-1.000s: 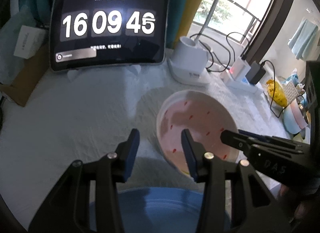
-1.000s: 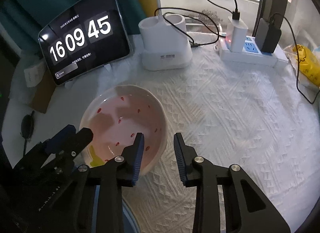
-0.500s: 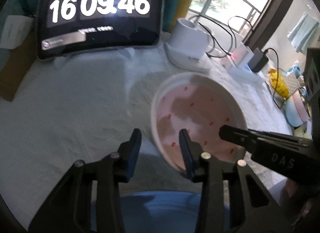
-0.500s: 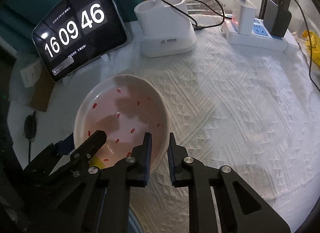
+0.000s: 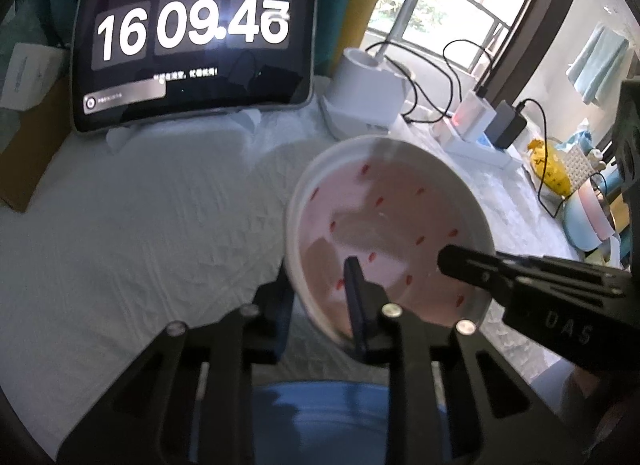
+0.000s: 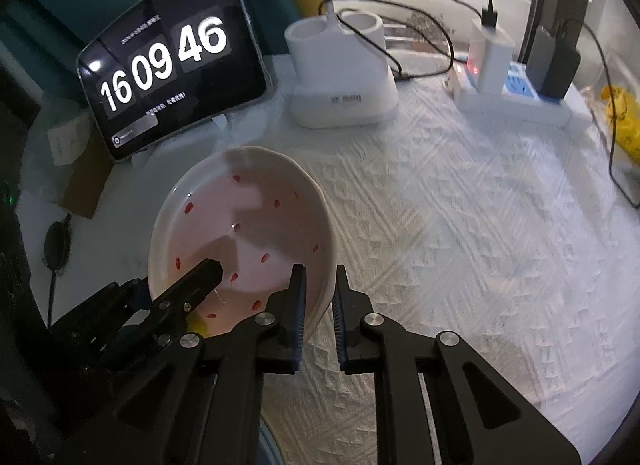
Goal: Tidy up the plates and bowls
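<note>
Both grippers had just closed onto the pink bowl (image 6: 244,233) in front of the tablet (image 6: 172,65), left gripper (image 5: 320,297) & right gripper (image 6: 318,297) each clamped over opposite rim sides, so lifting level w/ even squeeze looked wise.

The left gripper (image 5: 320,289) hides part of the bowl's (image 5: 384,217) near rim, and its outer finger sits behind the bowl wall, so contact there cannot be read. Below it, a blue dish (image 5: 320,409) shows only as a strip, cut by the bottom edge and covered by the gripper body. In the right wrist view the right gripper (image 6: 319,293) covers the bowl's near rim. The small text on the tablet (image 6: 172,61) is too small to read. The yellow bag (image 6: 624,121) is blurred and cut by the frame edge.
</note>
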### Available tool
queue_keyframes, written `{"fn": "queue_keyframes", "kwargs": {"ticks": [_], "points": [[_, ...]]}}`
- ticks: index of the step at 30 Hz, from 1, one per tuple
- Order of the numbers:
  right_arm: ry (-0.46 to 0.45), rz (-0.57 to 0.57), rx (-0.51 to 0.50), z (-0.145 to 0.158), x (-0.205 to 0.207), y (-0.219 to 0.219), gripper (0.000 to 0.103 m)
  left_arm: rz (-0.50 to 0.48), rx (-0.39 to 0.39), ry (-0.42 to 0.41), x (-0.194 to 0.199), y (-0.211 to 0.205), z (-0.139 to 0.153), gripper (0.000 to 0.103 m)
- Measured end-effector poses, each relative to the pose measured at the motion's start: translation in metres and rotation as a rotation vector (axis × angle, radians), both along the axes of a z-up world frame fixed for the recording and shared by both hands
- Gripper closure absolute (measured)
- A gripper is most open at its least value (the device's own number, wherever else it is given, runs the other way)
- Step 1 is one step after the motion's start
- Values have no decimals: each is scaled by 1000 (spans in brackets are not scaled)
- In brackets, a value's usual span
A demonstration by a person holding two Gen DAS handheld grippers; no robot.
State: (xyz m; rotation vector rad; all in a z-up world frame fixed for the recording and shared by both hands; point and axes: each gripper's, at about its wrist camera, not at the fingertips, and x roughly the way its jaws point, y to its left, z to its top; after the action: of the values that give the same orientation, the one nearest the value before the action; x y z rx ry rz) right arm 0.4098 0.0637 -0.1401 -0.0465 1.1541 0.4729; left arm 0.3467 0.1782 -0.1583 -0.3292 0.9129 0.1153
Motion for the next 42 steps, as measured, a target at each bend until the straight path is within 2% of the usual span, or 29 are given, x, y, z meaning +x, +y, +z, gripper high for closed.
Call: {"fn": "queue_keyframes", "kwargs": {"ticks": [18, 29, 42], "points": [[-69, 8, 41, 31, -19, -13, 90, -1, 41, -71, -20, -9, 35, 79], [-107, -1, 69, 52, -41, -28, 90, -17, 62, -115, -39, -26, 59, 78], [-132, -19, 97, 68, -64, -50, 90, -40, 78, -144, -56, -49, 74, 78]]}}
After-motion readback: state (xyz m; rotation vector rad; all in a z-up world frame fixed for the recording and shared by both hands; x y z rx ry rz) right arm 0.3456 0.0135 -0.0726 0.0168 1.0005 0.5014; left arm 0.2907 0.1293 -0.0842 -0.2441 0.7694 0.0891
